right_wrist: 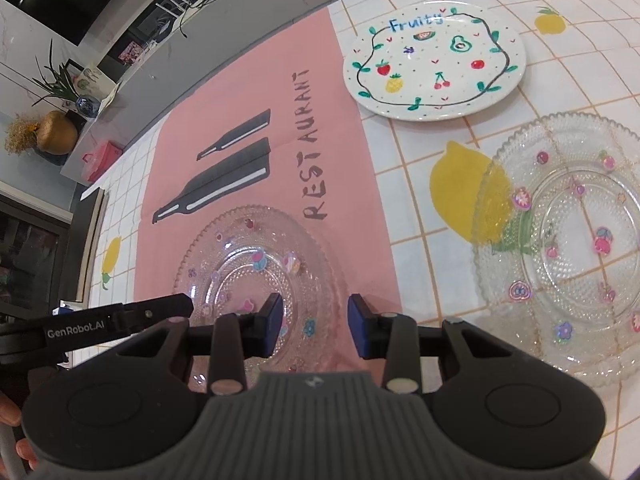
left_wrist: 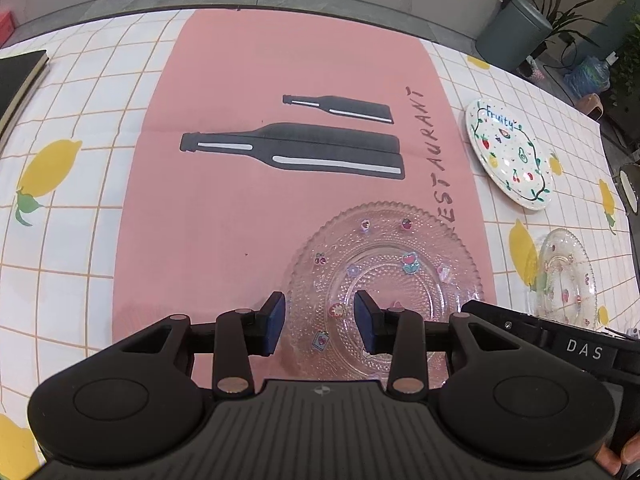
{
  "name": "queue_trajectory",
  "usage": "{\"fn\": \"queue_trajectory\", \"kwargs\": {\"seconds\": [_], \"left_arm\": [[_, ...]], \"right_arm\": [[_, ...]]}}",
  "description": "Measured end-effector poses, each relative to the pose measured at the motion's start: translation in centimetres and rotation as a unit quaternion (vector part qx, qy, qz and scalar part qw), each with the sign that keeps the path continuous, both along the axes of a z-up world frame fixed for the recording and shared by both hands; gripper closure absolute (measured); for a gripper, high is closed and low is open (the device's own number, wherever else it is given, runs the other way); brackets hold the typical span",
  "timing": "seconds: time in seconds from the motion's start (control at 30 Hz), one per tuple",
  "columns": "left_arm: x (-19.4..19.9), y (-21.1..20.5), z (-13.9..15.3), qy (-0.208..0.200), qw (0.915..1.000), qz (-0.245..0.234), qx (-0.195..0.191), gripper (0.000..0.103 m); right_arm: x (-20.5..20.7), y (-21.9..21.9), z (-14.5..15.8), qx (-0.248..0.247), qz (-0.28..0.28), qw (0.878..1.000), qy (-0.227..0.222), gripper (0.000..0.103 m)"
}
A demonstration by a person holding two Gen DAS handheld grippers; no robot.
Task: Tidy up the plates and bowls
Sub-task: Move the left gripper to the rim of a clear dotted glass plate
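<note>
A clear beaded glass plate (left_wrist: 384,280) with fruit stickers lies on the pink placemat (left_wrist: 248,208); it also shows in the right wrist view (right_wrist: 256,264). My left gripper (left_wrist: 320,326) is open, its fingers straddling the plate's near left rim. My right gripper (right_wrist: 314,328) is open over the same plate's near right rim. A second clear glass plate (right_wrist: 568,240) lies on the lemon tablecloth to the right, also in the left wrist view (left_wrist: 564,276). A white "Fruity" plate (right_wrist: 436,60) lies behind it, also in the left wrist view (left_wrist: 510,152).
The lemon-print checked tablecloth (left_wrist: 72,208) covers the table. A dark book (left_wrist: 20,80) lies at the far left edge. A dark-rimmed dish (left_wrist: 629,188) sits at the right edge. A grey bin (left_wrist: 514,32) and plants stand beyond the table.
</note>
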State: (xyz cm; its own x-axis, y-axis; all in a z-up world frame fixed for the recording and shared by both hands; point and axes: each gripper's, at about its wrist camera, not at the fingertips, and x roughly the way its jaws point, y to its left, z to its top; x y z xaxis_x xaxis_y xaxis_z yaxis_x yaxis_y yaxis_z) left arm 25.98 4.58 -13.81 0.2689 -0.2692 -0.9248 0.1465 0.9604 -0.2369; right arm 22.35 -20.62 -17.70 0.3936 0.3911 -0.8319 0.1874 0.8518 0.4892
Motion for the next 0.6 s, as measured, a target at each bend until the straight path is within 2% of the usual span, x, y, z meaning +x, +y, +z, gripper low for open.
{"fn": "queue_trajectory", "kwargs": {"seconds": [0.17, 0.3, 0.43, 0.53, 0.6], "left_arm": [[0.3, 0.2, -0.8, 0.013, 0.9999, 0.010, 0.002, 0.062], [0.4, 0.5, -1.3, 0.021, 0.9996, 0.017, 0.002, 0.064], [0.6, 0.6, -1.4, 0.025, 0.9994, 0.024, -0.005, 0.080], [0.5, 0.6, -1.3, 0.025, 0.9992, 0.030, -0.003, 0.080], [0.5, 0.7, -1.3, 0.023, 0.9992, 0.033, -0.002, 0.082]], "right_arm": [[0.1, 0.2, -0.2, 0.003, -0.001, 1.000, -0.002, 0.068], [0.1, 0.1, -0.7, 0.022, -0.002, 1.000, 0.009, 0.080], [0.0, 0.0, -0.8, 0.029, -0.010, 0.999, 0.011, 0.082], [-0.1, -0.2, -0.9, 0.029, -0.018, 0.999, 0.012, 0.088], [-0.2, -0.5, -1.0, 0.028, -0.023, 0.999, 0.014, 0.096]]}}
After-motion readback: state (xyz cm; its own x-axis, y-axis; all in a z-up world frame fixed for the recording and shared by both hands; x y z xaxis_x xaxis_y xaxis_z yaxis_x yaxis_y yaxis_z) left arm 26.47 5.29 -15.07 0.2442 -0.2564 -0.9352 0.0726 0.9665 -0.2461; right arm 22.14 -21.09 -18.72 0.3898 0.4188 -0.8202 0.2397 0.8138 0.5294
